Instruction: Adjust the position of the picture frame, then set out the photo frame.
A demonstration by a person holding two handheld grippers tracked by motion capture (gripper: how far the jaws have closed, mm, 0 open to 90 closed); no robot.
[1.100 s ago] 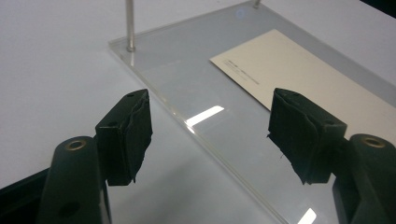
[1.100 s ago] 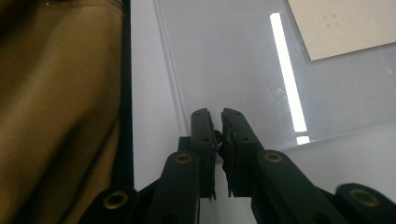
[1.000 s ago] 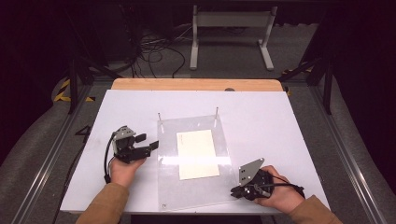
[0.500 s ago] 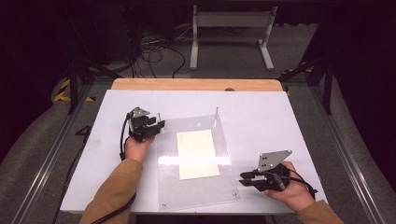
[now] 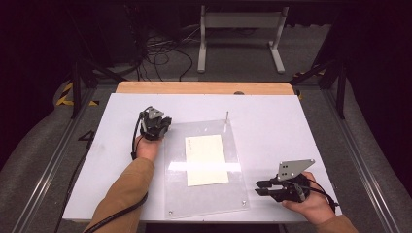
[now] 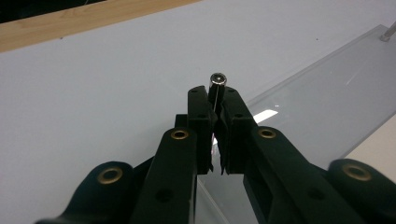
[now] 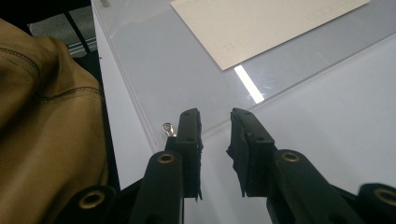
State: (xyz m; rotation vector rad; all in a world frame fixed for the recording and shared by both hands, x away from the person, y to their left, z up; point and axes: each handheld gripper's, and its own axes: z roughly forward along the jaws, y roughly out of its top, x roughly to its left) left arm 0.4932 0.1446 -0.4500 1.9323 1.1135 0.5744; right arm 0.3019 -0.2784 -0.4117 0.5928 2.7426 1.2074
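Right tool [image 5: 260,188] sits nearest, at the counter's [image 5: 316,136] front right, its jaws apart beside the clear acrylic sheet's [image 5: 204,194] corner, where a small screw [image 7: 166,127] stands. On the sheet lies a cream card [image 5: 206,159]; its faint print is too small to read. Farther off, the left tool [image 6: 215,100] is clamped on an upright screw [image 6: 217,79] at the sheet's far left corner.

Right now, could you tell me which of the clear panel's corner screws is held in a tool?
The far-left corner screw, clamped between the left tool's jaws. The far-right screw stands free, and the near-corner ones lie low, with the open right tool gripping nothing.
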